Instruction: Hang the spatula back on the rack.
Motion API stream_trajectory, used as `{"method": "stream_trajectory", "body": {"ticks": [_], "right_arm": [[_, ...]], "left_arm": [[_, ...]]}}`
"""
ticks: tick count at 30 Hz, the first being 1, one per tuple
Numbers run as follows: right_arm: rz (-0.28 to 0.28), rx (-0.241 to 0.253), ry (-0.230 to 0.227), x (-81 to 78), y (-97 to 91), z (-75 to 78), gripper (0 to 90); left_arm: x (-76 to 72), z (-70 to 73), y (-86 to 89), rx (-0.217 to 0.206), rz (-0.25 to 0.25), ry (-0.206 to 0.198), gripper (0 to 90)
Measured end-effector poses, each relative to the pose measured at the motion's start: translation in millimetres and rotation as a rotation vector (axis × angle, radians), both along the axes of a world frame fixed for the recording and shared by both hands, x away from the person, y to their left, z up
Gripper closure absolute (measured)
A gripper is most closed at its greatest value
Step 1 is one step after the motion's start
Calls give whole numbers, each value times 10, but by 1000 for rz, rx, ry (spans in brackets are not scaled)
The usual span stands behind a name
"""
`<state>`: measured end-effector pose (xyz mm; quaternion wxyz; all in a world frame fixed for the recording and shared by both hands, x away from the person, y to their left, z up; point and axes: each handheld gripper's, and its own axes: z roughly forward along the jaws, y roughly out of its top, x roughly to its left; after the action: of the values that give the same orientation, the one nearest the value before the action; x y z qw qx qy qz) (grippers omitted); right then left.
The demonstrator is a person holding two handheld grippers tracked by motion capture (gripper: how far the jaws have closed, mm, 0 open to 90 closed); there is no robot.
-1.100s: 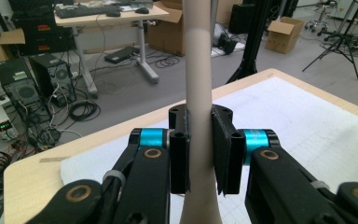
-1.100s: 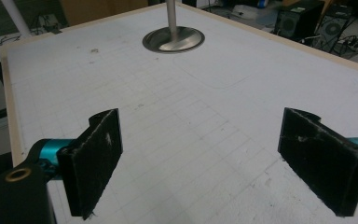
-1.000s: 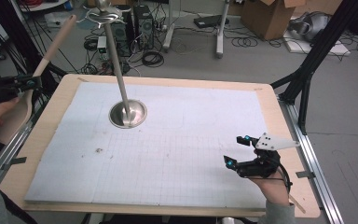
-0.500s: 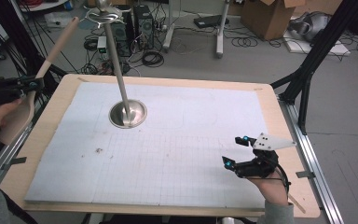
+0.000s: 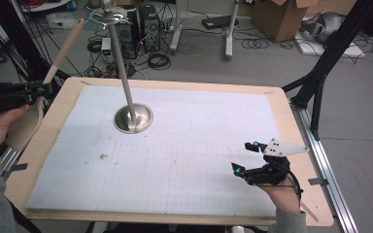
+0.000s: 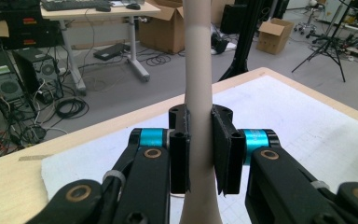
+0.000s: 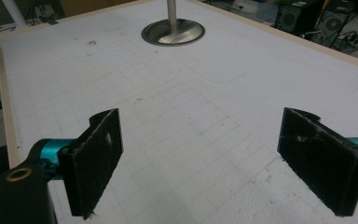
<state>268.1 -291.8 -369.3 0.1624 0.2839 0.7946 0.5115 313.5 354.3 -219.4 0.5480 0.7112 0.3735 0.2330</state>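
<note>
Left gripper (image 6: pixel 199 154) clamped on wooden fork (image 5: pixel 29 121) off tabletop (image 5: pixel 281 111); right gripper (image 7: pixel 214 158) wide open, empty; stand (image 5: pixel 133 118) not reached.

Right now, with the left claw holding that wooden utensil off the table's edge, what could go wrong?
The left claw grips the wooden utensil only on its narrow handle; the long ends could pivot or slip. It hangs beyond the table edge, so a slip likely means the floor. Swinging it inward could strike the tall metal stand.
</note>
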Motion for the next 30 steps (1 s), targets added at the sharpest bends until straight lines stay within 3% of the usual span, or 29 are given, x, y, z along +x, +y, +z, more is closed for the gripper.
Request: {"method": "stream_trajectory", "body": {"ticks": [9,30], "right_arm": [[-8,11,0,-14,-18,15,134],[-4,11,-8,-22,-33,24,134]], "left_arm": [[51,-56,-70,-1,-26,9,779],[262,-204,-241,31,-24,51,779]]}}
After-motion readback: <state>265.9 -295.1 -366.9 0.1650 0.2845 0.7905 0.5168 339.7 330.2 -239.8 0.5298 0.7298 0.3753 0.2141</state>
